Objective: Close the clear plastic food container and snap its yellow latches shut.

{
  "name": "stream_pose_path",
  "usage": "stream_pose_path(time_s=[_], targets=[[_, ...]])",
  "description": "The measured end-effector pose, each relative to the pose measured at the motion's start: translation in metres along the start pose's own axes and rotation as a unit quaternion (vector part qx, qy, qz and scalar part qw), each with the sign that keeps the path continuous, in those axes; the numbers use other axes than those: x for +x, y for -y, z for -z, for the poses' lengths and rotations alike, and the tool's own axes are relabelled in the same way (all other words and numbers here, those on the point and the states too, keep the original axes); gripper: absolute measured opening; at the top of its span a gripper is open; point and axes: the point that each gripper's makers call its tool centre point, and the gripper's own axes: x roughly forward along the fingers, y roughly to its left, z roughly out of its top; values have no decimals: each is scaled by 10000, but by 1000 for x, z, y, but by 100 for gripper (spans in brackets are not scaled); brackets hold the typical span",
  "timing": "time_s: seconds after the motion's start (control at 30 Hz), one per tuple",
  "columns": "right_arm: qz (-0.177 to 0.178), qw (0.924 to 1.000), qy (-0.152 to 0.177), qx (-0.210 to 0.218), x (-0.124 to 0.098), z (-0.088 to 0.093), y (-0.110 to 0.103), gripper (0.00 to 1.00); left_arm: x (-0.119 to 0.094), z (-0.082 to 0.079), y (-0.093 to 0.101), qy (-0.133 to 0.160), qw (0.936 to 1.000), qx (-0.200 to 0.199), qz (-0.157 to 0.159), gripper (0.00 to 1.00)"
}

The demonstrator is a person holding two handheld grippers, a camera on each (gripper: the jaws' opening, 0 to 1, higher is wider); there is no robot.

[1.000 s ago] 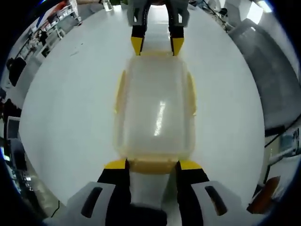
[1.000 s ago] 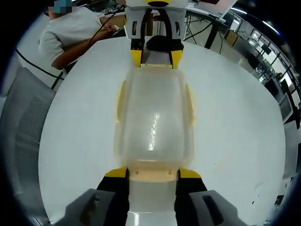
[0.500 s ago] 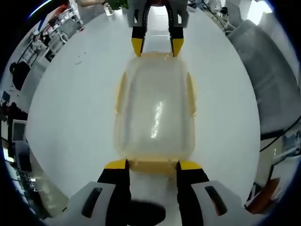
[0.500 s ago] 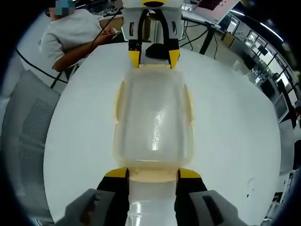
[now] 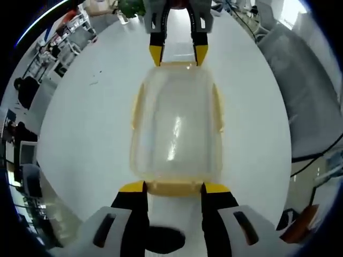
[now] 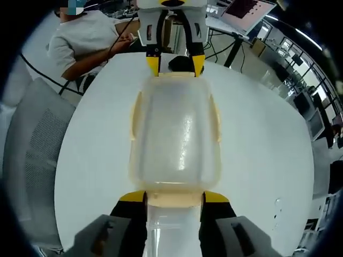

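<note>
The clear plastic food container is seen lid-down on the round white table, held lengthwise between the two grippers. In the left gripper view the left gripper stands with its yellow-tipped jaws apart, one at each side of the near end latch, and the right gripper is seen at the far end in the same way. In the right gripper view the arrangement is mirrored: the right gripper straddles its near end latch, and the left gripper is met at the far end of the container.

Compared with half a second and a second ago, the container and both pairs of jaws are found at nearly the same places; only the background has shifted, so the hands are judged to have tilted rather than the container to have moved. No latch is seen to have changed position, and the snapping is judged not yet finished.

The long side latches are seen flared outward as pale yellow flaps. Whether the end latches are pressed home cannot be told, since their lower edges are hidden behind the jaws. Whether the jaw tips touch the latches or merely flank them is hard to make out. A seated person is cut off at the far edge of the table.
</note>
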Motion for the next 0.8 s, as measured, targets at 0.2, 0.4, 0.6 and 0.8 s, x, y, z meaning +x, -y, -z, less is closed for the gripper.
stream_pose_path(time_s=[0.2,0.4,0.6,0.8], targets=[[108,9999,-18,-37,-12,6,-2,35,-6,-13,-1,4,9999,56,-83,36],[173,9998,-4,-20,-23,15,-1,35,-9,-26,-1,21,9998,89,-148,36],[227,9997,-34,-43,-30,26,-2,35,-9,-40,1,42,9997,133,-184,36],[250,9997,-53,-5,-38,40,-5,35,-7,-55,1,71,9996,189,-202,36]])
